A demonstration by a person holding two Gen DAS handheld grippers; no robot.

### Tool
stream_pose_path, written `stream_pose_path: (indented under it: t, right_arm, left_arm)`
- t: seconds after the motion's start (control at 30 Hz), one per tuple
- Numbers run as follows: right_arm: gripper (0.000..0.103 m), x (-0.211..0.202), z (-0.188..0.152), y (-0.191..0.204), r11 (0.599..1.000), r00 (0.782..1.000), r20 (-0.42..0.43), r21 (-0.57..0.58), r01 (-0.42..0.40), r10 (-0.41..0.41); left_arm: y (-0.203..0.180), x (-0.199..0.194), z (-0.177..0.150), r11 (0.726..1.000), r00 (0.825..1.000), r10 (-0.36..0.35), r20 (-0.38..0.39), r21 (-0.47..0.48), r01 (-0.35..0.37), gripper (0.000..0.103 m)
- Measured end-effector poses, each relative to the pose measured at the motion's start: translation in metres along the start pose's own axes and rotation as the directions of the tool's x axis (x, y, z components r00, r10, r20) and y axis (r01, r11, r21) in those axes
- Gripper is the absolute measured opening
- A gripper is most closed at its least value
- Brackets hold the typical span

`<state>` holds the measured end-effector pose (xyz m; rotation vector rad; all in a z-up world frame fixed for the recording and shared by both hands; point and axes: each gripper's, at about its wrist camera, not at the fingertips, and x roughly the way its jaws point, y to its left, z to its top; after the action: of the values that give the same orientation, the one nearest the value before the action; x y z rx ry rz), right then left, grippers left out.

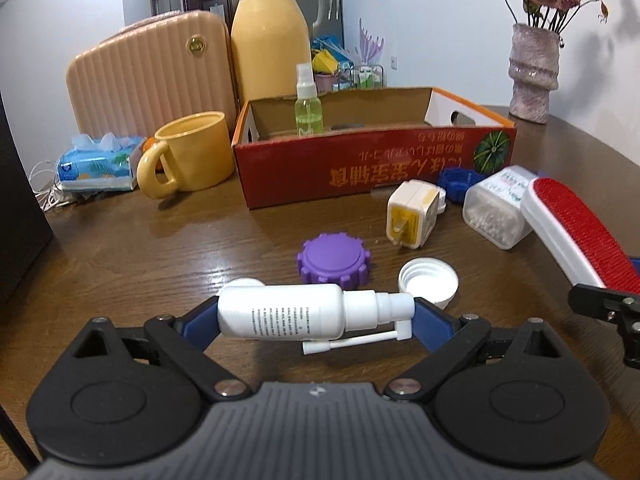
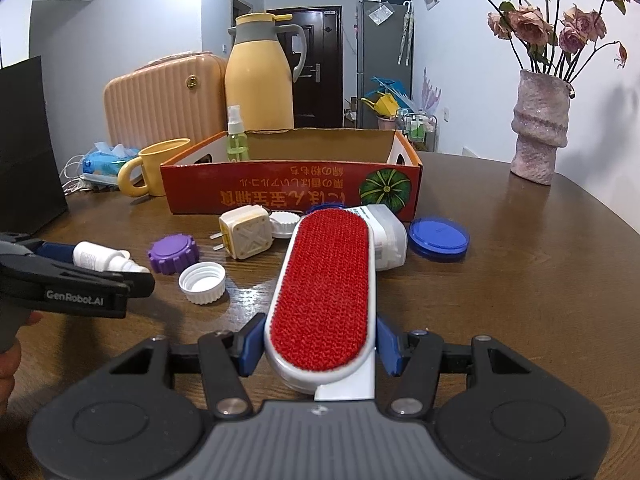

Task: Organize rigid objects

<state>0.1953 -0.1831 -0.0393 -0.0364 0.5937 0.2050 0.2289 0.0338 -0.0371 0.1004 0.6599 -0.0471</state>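
Note:
My left gripper (image 1: 316,316) is shut on a white spray bottle (image 1: 288,316), held sideways above the table; it also shows in the right wrist view (image 2: 100,258). My right gripper (image 2: 320,344) is shut on a red lint brush (image 2: 324,280), also seen at the right of the left wrist view (image 1: 576,224). The red cardboard box (image 1: 360,172) stands ahead, with a green spray bottle (image 1: 308,108) upright inside. On the table lie a purple cap (image 1: 334,258), a white cap (image 1: 428,282), a plug adapter (image 1: 410,214), a blue lid (image 2: 438,236) and a cotton swab box (image 1: 496,206).
A yellow mug (image 1: 192,152), tissue pack (image 1: 100,164), peach case (image 1: 148,72) and yellow thermos (image 1: 272,36) stand left of and behind the box. A vase with flowers (image 1: 532,72) stands at the back right. A black object (image 2: 28,144) is at the left edge.

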Motion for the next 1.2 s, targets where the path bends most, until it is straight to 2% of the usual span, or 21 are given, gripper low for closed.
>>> stream_pose_path:
  t: [0.47, 0.8, 1.2]
  right_arm:
    - [0.056, 0.002, 0.020, -0.005, 1.000, 0.999, 0.030, -0.011, -0.013, 0.014]
    - [0.056, 0.011, 0.036, -0.004, 0.999, 0.999, 0.048, -0.024, -0.024, 0.025]
    - [0.056, 0.027, 0.058, -0.001, 0.999, 0.997, 0.063, -0.039, -0.033, 0.035]
  left_arm:
    - [-0.011, -0.015, 0.027, 0.998, 0.997, 0.004, 0.075, -0.055, 0.000, 0.099]
    - [-0.019, -0.010, 0.046, 0.996, 0.995, 0.010, 0.102, -0.086, -0.001, 0.099]
    - [-0.021, 0.001, 0.071, 0.992, 0.990, 0.049, 0.132, -0.120, -0.033, 0.099]
